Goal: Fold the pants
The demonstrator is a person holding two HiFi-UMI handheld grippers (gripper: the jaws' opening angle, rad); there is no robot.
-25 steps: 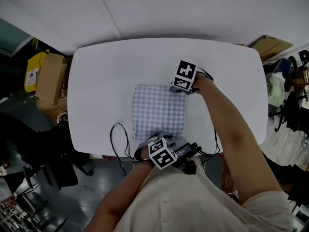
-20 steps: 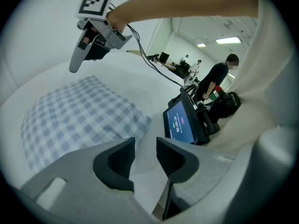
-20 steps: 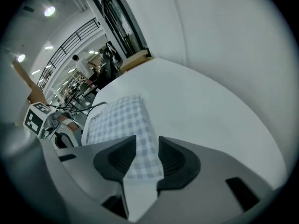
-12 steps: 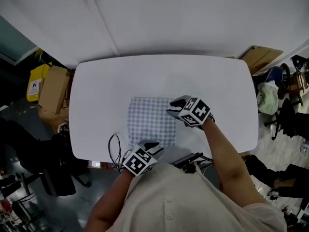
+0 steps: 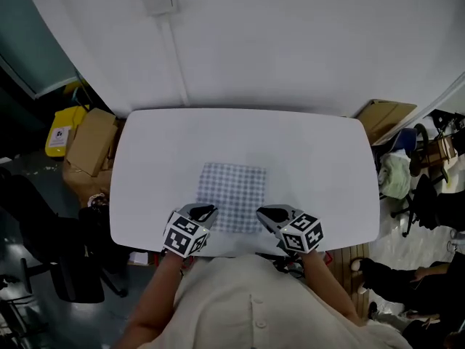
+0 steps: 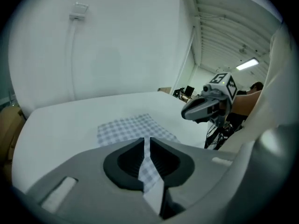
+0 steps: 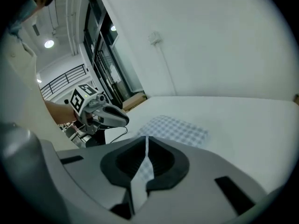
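You are closing your left tool and right tool. Their jaws are almost pressed together, pinching nothing. Both are hanging by the near corners of the folded checked pants, which are lying flat on the white surface.

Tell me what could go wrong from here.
The left tool and right tool, jaws closing on nothing, hang close by the near corners of the folded pants; a low sweep could snag one and undo the fold. The pants lie toward the front edge of the table, so a nudge might slide them off.
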